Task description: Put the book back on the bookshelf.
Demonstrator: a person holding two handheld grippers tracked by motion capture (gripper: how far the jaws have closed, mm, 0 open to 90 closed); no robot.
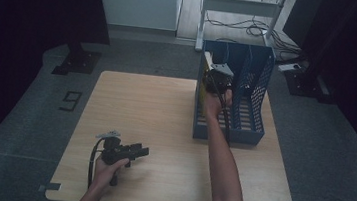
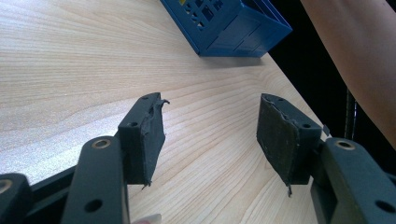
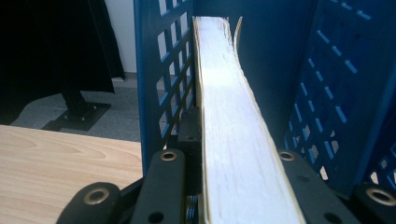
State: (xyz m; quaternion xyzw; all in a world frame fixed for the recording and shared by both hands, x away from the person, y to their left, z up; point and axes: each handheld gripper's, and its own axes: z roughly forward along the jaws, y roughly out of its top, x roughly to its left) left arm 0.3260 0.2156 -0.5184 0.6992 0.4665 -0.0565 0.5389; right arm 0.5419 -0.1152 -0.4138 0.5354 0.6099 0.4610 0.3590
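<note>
Book hemmed by blue rack

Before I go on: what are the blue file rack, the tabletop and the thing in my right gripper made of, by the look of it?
Blue file rack: looks like moulded plastic, with smooth, uniform walls pierced by a regular grid of slots. Tabletop: pale wood or wood-look laminate, matte, with visible grain lines. Book in the right gripper: paper, a stack of white page edges between thin yellowish covers, probably card.

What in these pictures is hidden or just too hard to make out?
- Book cover and title: the right gripper view shows page edges alone.
- Right gripper jaws, high view: hand and blue file rack wall hide them.
- Rack's other compartments, high view: dim, contents unclear.
- Left gripper body: cut off below.
</note>
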